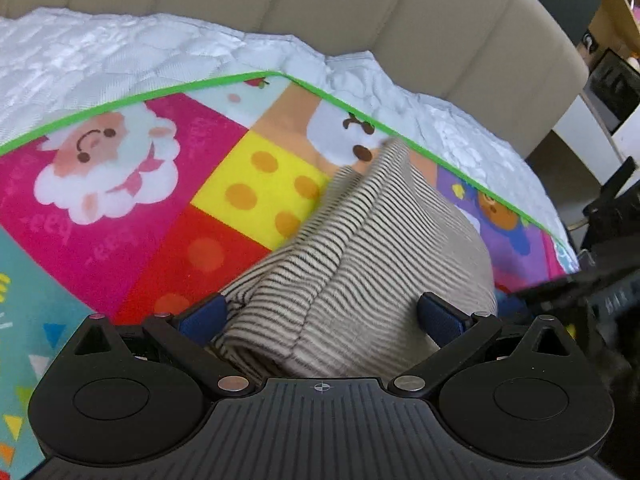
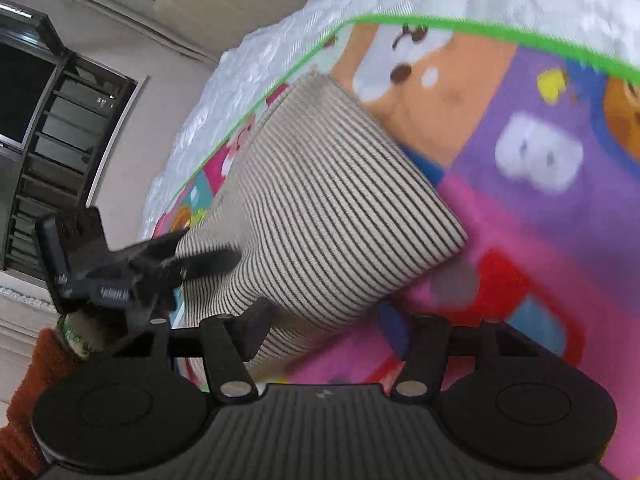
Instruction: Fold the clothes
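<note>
Where the bed [image 1: 100, 52] carries the work, its white quilted cover shows along the far edge in both views, backed by a beige padded headboard [image 1: 360, 8] that only the left wrist view takes in fully. Over the bed lies a bright play mat [image 1: 160, 208] with green edging, cartoon sheep and coloured squares; its near part is cut off by the gripper bodies.

On the mat, toward its far green edge, sits the striped garment [image 1: 360, 264], beige with thin dark stripes, folded into a thick pad. The right wrist view gives its squared outer corner [image 2: 460, 236] lying flat on the mat, which the left wrist view does not show.

The left claw [image 1: 320, 320] stands wide, blue pads on either side of the near fold, the cloth bunched between them without being pinched. The right claw [image 2: 332, 328] is likewise spread wide; its left finger lies against the garment's near edge, its right finger over bare mat, heavily blurred.

Only the right wrist view shows the other gripper from outside, blurred, with a rust-coloured sleeve [image 2: 36, 380] below it and a dark window [image 2: 48, 128] behind.
</note>
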A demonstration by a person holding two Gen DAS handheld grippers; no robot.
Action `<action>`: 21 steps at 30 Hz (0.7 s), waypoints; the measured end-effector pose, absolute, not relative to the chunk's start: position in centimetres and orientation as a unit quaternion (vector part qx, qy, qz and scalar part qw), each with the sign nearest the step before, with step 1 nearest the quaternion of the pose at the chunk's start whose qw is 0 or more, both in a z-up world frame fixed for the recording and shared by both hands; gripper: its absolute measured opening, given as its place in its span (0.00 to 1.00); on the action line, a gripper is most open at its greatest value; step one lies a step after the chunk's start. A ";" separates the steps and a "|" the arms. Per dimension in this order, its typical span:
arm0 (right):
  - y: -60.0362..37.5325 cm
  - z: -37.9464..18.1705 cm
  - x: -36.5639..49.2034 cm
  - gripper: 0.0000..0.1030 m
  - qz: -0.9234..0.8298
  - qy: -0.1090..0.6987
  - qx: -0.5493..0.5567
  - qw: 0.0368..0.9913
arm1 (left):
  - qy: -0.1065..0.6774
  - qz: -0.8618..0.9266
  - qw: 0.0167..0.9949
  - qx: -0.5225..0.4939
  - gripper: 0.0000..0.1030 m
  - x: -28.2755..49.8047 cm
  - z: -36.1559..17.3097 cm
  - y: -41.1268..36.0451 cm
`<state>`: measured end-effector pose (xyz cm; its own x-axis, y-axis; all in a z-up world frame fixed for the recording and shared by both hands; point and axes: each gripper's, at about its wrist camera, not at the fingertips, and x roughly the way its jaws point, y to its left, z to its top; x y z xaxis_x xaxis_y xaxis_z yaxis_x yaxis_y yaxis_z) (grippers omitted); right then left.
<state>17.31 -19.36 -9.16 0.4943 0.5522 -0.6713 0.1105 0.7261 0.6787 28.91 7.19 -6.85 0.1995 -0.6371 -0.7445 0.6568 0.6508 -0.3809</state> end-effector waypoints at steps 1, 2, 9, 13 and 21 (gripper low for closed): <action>-19.6 -9.0 18.0 0.58 0.140 0.482 0.333 0.798 | 0.478 -0.420 0.772 0.011 1.00 29.0 -7.1 7.2; -19.9 -8.9 18.7 0.58 0.141 0.480 0.323 0.803 | 0.481 -0.422 0.769 0.011 1.00 29.1 -7.3 7.3; -21.1 -7.7 22.9 0.70 0.151 0.463 0.232 0.842 | 0.482 -0.453 0.749 0.037 1.00 25.4 -7.4 5.2; -22.1 -6.9 24.6 0.73 0.129 0.444 0.206 0.862 | 0.476 -0.476 0.738 0.048 1.00 22.1 -7.4 2.8; -22.7 -5.7 24.3 0.82 0.126 0.426 0.192 0.875 | 0.463 -0.510 0.724 -0.021 1.00 18.6 -5.1 2.3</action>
<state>24.30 -22.74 -5.73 0.6044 0.3849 -0.6975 -0.0574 0.8943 0.4438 18.62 2.30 -5.11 0.0501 -0.7587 -0.6495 0.7199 0.4782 -0.5031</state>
